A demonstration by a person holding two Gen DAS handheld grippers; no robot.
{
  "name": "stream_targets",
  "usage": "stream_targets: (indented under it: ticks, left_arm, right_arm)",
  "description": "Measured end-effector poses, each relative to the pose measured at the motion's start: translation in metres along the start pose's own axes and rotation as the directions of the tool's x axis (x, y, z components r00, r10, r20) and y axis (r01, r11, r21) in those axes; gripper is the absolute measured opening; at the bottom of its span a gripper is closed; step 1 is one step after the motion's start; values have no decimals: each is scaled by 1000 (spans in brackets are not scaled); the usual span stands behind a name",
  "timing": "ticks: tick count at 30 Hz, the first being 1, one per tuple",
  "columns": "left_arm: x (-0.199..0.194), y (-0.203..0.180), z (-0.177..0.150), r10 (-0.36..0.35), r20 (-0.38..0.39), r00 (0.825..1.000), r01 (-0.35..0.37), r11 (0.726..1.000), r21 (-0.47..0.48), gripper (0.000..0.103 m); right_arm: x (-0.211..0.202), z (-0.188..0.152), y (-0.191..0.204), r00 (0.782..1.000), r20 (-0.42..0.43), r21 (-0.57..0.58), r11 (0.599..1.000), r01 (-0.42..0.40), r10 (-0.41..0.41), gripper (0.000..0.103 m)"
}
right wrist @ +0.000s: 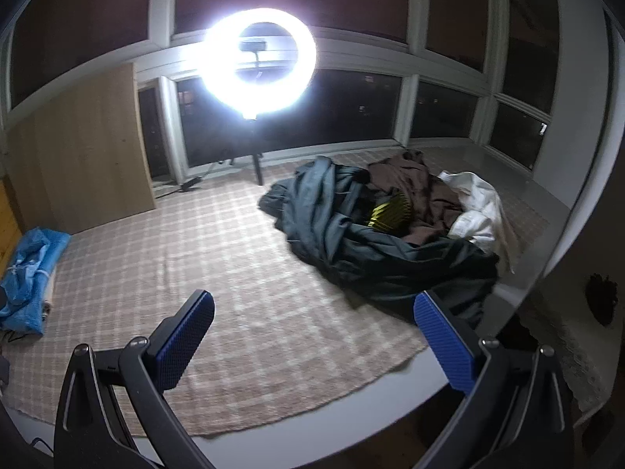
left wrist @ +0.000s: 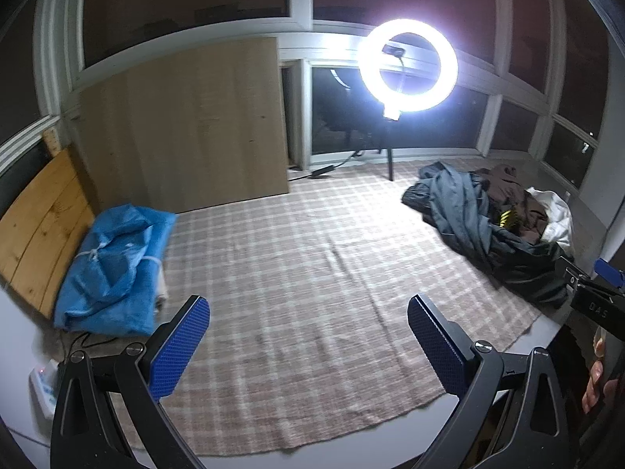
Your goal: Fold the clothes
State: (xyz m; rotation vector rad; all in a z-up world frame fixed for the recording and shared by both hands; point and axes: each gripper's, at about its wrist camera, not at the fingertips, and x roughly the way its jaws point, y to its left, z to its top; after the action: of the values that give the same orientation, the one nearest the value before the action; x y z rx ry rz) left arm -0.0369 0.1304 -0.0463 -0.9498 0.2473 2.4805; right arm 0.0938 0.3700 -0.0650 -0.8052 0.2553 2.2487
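Observation:
A pile of unfolded clothes (right wrist: 375, 230) lies on the right of the plaid cloth (right wrist: 218, 281): dark grey-green, brown, white and a yellow striped piece. It also shows in the left wrist view (left wrist: 488, 222). My left gripper (left wrist: 308, 336) is open and empty, held above the plaid cloth (left wrist: 297, 273) near its front edge. My right gripper (right wrist: 312, 332) is open and empty, just in front and left of the pile. The right gripper's body (left wrist: 593, 293) shows at the right edge of the left wrist view.
A blue folded bundle (left wrist: 113, 265) lies at the left edge of the cloth. A wooden panel (left wrist: 187, 129) stands behind it. A bright ring light (left wrist: 408, 64) on a stand is at the back, before dark windows. The table's front edge (right wrist: 390, 387) is close.

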Motion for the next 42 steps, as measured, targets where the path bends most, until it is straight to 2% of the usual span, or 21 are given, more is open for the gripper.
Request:
stream_targets:
  ticks: [9, 15, 18, 25, 27, 28, 29, 31, 34, 36, 39, 40, 42]
  left_arm:
    - [24, -38, 16, -34, -10, 999, 35, 999, 33, 102]
    - [49, -77, 33, -43, -20, 999, 44, 999, 19, 102]
    - [67, -107, 48, -33, -24, 999, 34, 999, 21, 102]
    - [121, -194, 99, -71, -35, 997, 72, 997, 42, 102]
    - [137, -218, 113, -90, -41, 995, 92, 995, 44, 102]
    - [144, -231, 120, -94, -43, 995, 96, 994, 53, 102]
    - [151, -243, 126, -93, -43, 995, 96, 994, 60, 102]
    - [162, -265, 135, -90, -41, 995, 92, 993, 71, 102]
    - [175, -288, 141, -106, -63, 992, 111, 990, 82, 102]
    - [180, -298, 142, -106, -74, 992, 113, 989, 90, 102]
    - [188, -306, 144, -89, -98, 991, 99, 989, 110, 102]
    - [189, -307, 145, -86, -104, 991, 97, 989, 112, 102]
    - [192, -305, 149, -77, -110, 991, 89, 990, 109, 102]
  right_arm:
    - [18, 3, -40, 999, -18, 44, 998, 51, -51, 103]
    - [49, 14, -84, 1000, -9, 76, 997, 17, -16, 102]
    - [77, 25, -112, 1000, -25, 82, 997, -6, 8, 94]
    - [151, 65, -197, 998, -45, 106, 994, -30, 35, 93]
    - [175, 83, -225, 998, -48, 110, 993, -42, 48, 87]
    - [184, 90, -235, 997, -52, 105, 993, -45, 51, 76]
    - [194, 98, -245, 997, -62, 94, 995, -45, 51, 59]
    - [216, 112, -261, 993, -94, 66, 996, -63, 70, 46]
    - [252, 128, -280, 983, -141, 44, 992, -116, 121, 47]
    - [275, 136, -284, 982, -152, 18, 994, -108, 109, 47]
    - [319, 146, -290, 973, -192, 9, 991, -133, 132, 51]
    - [336, 149, -290, 967, -215, 11, 991, -137, 136, 56]
    - [367, 155, -289, 956, -259, 21, 990, -137, 138, 56]
